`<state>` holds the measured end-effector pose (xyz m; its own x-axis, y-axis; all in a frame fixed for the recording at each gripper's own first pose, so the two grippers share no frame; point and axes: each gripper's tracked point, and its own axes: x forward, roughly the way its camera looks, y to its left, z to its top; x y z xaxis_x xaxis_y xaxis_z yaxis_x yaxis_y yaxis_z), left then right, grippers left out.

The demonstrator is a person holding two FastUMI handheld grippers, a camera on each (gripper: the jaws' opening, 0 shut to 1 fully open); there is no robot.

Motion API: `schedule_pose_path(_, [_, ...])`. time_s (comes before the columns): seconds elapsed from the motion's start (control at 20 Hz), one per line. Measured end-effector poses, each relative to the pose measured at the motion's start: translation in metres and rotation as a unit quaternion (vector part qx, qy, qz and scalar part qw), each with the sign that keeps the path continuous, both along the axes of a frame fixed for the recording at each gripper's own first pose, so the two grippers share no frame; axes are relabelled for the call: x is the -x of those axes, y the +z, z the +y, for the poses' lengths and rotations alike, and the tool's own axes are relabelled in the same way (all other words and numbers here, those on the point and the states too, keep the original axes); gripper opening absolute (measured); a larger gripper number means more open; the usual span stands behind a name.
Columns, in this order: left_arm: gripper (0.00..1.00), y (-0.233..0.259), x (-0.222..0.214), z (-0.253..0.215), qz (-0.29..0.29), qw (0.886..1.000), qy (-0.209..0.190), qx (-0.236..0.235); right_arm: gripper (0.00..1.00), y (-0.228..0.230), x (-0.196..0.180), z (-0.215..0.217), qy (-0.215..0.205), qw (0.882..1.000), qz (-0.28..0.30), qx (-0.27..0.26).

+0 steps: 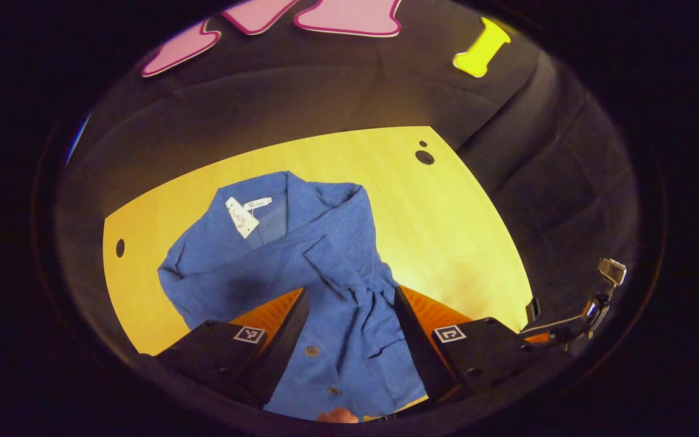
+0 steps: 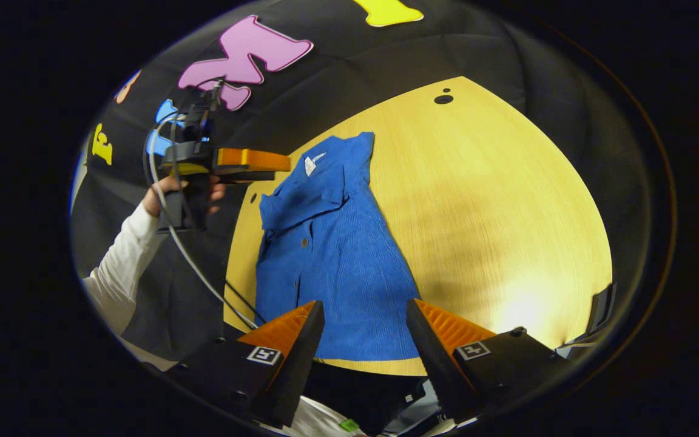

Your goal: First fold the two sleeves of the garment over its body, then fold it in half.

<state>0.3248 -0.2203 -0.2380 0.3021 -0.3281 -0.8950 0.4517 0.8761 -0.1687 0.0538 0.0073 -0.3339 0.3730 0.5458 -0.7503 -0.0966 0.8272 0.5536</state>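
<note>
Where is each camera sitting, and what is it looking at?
Left gripper view: rides on the left gripper, above the table, looking down at the blue garment; its own two open fingers show at the bottom.
Right gripper view: rides on the right gripper at the table's near edge, looking across it; its open fingers show, and farther off the left gripper in a hand with a white sleeve.
Both share the garment and the table.
</note>
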Motion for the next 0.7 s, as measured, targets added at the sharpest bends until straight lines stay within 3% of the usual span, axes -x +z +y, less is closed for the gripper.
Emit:
schedule_pose_path(0.15, [0.84,-0.022,0.059,0.061,0.026,0.999,0.022,-0.012,0.96,-0.011,-0.004,0.015,0.008,1.0,0.02,0.011])
schedule_pose_path(0.3, [0.84,-0.054,0.117,0.13,0.052,0.996,0.057,-0.043,0.98,-0.029,0.005,0.018,0.023,0.997,0.048,0.047])
schedule_pose_path(0.55, [0.83,-0.113,0.204,0.217,0.151,0.976,0.142,-0.064,0.98,-0.075,0.032,0.002,0.07,0.983,0.106,0.129])
schedule_pose_path(0.7, [0.83,-0.145,0.233,0.251,0.185,0.965,0.159,-0.096,0.99,-0.097,0.048,0.001,0.079,0.972,0.151,0.16])
